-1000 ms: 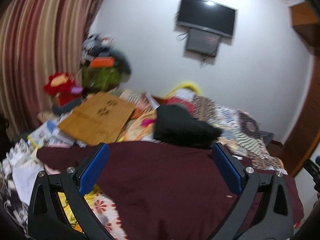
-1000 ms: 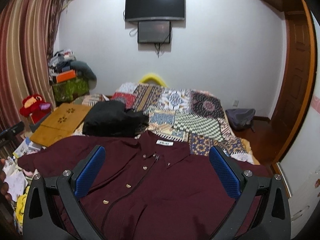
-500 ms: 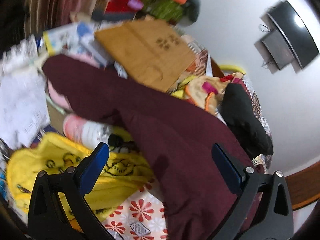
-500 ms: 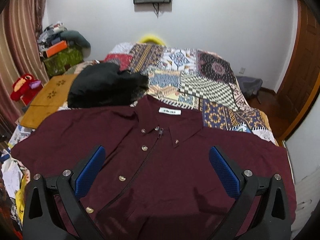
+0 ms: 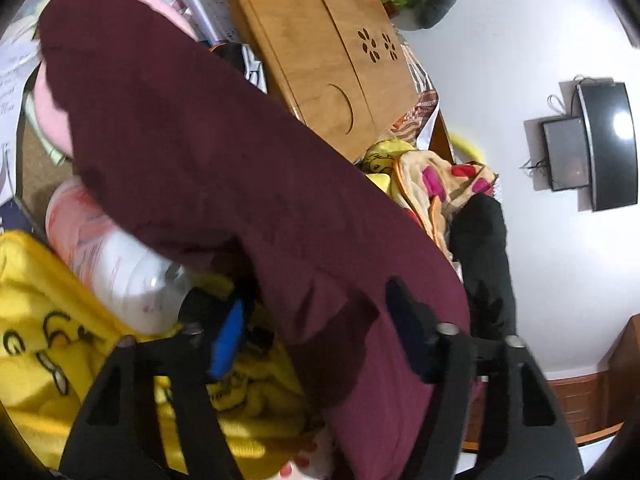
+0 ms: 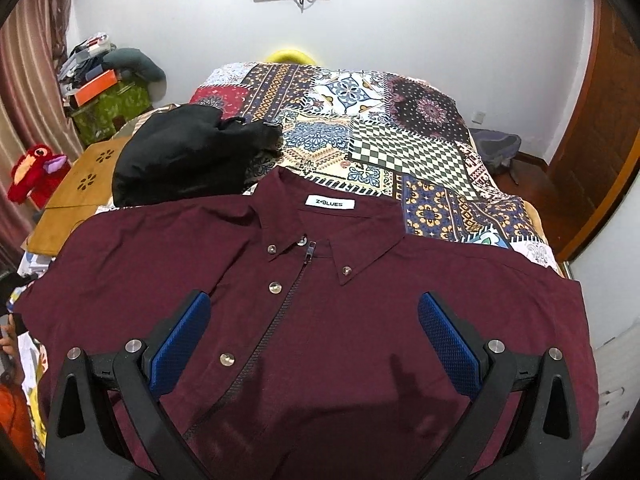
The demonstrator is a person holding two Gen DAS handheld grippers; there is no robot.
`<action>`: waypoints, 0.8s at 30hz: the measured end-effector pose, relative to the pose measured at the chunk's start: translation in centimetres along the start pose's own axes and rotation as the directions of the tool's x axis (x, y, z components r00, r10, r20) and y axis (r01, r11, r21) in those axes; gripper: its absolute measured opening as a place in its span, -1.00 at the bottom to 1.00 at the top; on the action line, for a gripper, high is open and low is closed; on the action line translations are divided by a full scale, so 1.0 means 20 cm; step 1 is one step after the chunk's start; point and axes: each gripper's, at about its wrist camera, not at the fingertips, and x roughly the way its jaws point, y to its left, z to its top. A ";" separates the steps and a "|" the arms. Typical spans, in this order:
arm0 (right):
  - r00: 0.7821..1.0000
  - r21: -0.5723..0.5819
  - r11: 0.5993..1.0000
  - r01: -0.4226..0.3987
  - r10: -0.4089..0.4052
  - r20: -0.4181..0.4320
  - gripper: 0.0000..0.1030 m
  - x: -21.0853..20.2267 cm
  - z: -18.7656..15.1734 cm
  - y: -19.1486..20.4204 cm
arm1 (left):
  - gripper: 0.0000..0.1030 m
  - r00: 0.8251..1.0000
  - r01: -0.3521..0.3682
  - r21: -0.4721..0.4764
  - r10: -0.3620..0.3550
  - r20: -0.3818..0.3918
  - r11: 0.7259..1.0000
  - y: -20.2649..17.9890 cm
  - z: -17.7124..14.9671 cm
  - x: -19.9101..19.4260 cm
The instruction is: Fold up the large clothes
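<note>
A large maroon shirt (image 6: 320, 300) with metal buttons, a zip and a white neck label lies spread front-up on the bed. My right gripper (image 6: 314, 332) is open and hovers over its chest, touching nothing. In the left wrist view the shirt's left sleeve (image 5: 224, 168) hangs over the bed's side clutter. My left gripper (image 5: 316, 336) straddles the sleeve's underarm edge, jaws narrowed, blue pad under the cloth fold and the other finger on top; the view is blurred.
A black garment (image 6: 180, 156) lies behind the shirt's left shoulder on the patchwork bedspread (image 6: 400, 136). A wooden lap desk (image 5: 328, 56), a plastic bottle (image 5: 116, 256) and a yellow printed cloth (image 5: 48, 344) crowd the bed's left side. A door (image 6: 600, 120) stands right.
My left gripper has swung down and left onto the sleeve, and its jaws have narrowed around the cloth. My right gripper has dipped lower and closer over the shirt's chest.
</note>
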 end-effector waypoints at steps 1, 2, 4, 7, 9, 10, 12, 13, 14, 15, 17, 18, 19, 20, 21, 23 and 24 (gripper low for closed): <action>1.000 0.004 1.000 -0.001 0.001 0.001 1.00 0.00 0.00 -0.01 | -0.18 1.000 -0.018 0.018 0.018 0.001 1.000 -0.02 0.00 0.01; 1.000 0.008 1.000 -0.002 0.002 0.003 1.00 -0.01 0.00 -0.01 | -0.42 0.999 -0.045 0.050 0.045 0.009 0.998 -0.06 -0.01 0.01; 1.000 0.016 1.000 -0.004 0.004 0.010 1.00 -0.03 0.01 -0.03 | -0.64 0.994 -0.104 0.113 0.099 0.048 0.988 -0.13 -0.02 -0.02; 1.000 0.027 1.000 -0.007 0.006 0.025 1.00 -0.05 0.01 -0.04 | -0.77 0.969 -0.219 0.255 0.178 0.172 0.942 -0.32 -0.07 -0.11; 0.999 0.037 0.999 -0.011 0.010 0.035 1.00 -0.07 0.01 -0.06 | -0.81 0.948 -0.267 0.344 0.182 0.260 0.900 -0.48 -0.13 -0.21; 0.999 0.042 0.999 -0.013 0.011 0.041 1.00 -0.09 0.01 -0.07 | -0.83 0.941 -0.278 0.381 0.170 0.294 0.882 -0.56 -0.15 -0.25; 0.999 0.053 0.998 -0.018 0.015 0.052 1.00 -0.11 0.01 -0.08 | -0.86 0.934 -0.277 0.444 0.129 0.334 0.852 -0.69 -0.21 -0.33; 0.998 0.060 0.998 -0.022 0.018 0.058 1.00 -0.12 0.01 -0.10 | -0.88 0.933 -0.266 0.472 0.102 0.344 0.840 -0.75 -0.24 -0.36; 0.998 0.066 0.998 -0.024 0.020 0.063 1.00 -0.13 0.00 -0.11 | -0.89 0.936 -0.242 0.510 0.060 0.348 0.825 -0.83 -0.28 -0.39; 0.997 0.072 0.997 -0.027 0.022 0.068 1.00 -0.14 0.00 -0.12 | -0.89 0.939 -0.218 0.551 0.019 0.345 0.805 -0.91 -0.33 -0.43; 0.997 0.082 0.996 -0.034 0.027 0.078 1.00 -0.15 0.00 -0.15 | -0.89 0.940 -0.195 0.627 -0.039 0.339 0.754 -1.05 -0.44 -0.47; 0.996 0.086 0.996 -0.036 0.029 0.082 1.00 -0.16 -0.01 -0.16 | -0.89 0.942 -0.187 0.660 -0.058 0.331 0.727 -1.10 -0.50 -0.47; 0.996 0.091 0.995 -0.039 0.031 0.086 1.00 -0.17 -0.01 -0.17 | -0.89 0.948 -0.170 0.695 -0.078 0.310 0.698 -1.16 -0.56 -0.48; 0.996 0.094 0.995 -0.041 0.033 0.088 1.00 -0.17 -0.02 -0.18 | -0.89 0.956 -0.142 0.727 -0.097 0.276 0.671 -1.20 -0.63 -0.47; 0.995 0.097 0.994 -0.042 0.033 0.089 1.00 -0.18 -0.02 -0.19 | -0.89 0.963 -0.124 0.747 -0.101 0.249 0.654 -1.25 -0.67 -0.43; 0.995 0.105 0.994 -0.043 0.034 0.093 1.00 -0.18 -0.03 -0.21 | -0.89 0.979 -0.096 0.789 -0.085 0.184 0.607 -1.30 -0.81 -0.36; 0.995 0.107 0.993 -0.045 0.034 0.096 1.00 -0.19 -0.04 -0.22 | -0.89 0.984 -0.089 0.803 -0.072 0.162 0.589 -1.31 -0.86 -0.31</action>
